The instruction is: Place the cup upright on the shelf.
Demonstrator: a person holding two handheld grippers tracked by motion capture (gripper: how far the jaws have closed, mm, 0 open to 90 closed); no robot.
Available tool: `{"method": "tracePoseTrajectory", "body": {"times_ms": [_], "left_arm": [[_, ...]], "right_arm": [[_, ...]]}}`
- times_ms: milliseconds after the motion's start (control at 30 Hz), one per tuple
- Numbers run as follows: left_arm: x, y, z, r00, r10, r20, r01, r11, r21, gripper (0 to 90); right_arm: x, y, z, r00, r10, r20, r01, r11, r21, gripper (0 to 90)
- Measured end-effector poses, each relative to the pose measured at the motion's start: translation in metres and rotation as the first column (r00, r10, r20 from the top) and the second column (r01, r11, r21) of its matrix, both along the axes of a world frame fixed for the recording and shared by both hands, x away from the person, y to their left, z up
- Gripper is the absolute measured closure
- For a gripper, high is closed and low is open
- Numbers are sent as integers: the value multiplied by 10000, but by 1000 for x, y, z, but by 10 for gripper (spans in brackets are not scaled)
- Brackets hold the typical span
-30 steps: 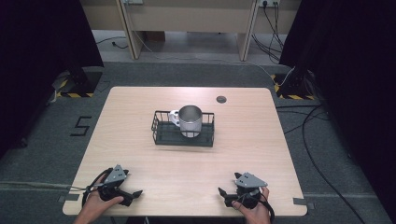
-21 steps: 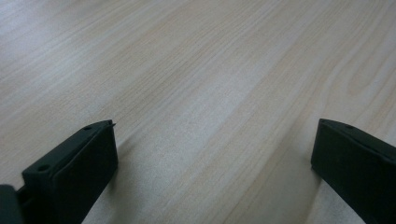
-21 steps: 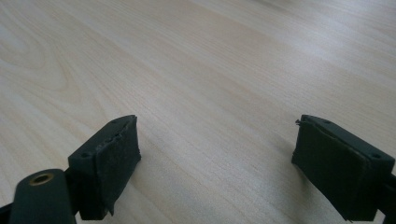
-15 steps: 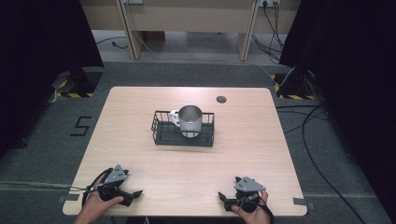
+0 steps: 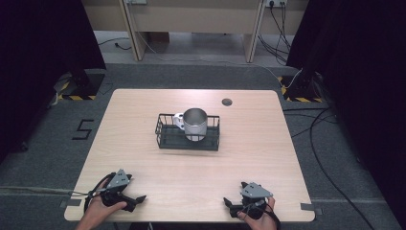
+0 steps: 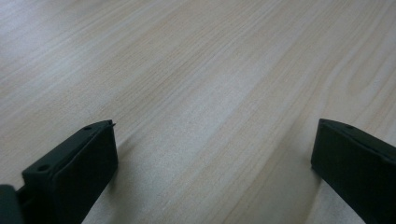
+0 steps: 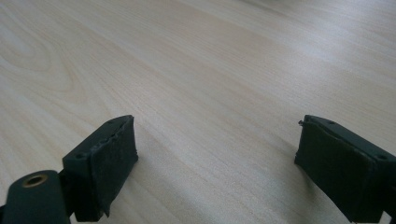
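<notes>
Wooden tabletop [image 5: 143, 120]: mug [image 5: 195, 123] stood in basket [image 5: 165, 134] at centre. Left tool [image 5: 139, 198] and right tool [image 5: 229, 204] rested near edge, jaws apart, empty.

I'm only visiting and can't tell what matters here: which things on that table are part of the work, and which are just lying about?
Likely part of the work:
- metal mug, standing in the wire basket
- left gripper and right gripper, both open, empty, at the near edge

Just lying about:
- small dark round disc in the table
- cables on the floor
</notes>
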State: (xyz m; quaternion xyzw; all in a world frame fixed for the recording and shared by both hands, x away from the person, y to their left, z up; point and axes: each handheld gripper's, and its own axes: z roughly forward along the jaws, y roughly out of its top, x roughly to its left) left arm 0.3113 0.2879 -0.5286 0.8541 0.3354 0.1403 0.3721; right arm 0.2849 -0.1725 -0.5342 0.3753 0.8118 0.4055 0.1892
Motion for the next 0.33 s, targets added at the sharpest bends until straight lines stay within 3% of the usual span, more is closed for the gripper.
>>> {"method": "tracePoseTrajectory", "body": {"times_ms": [333], "left_arm": [[0, 0, 0, 10000, 15, -1, -15, 10000, -2, 0]], "right_arm": [[0, 0, 0, 10000, 14, -20, -14, 10000, -7, 123]]}}
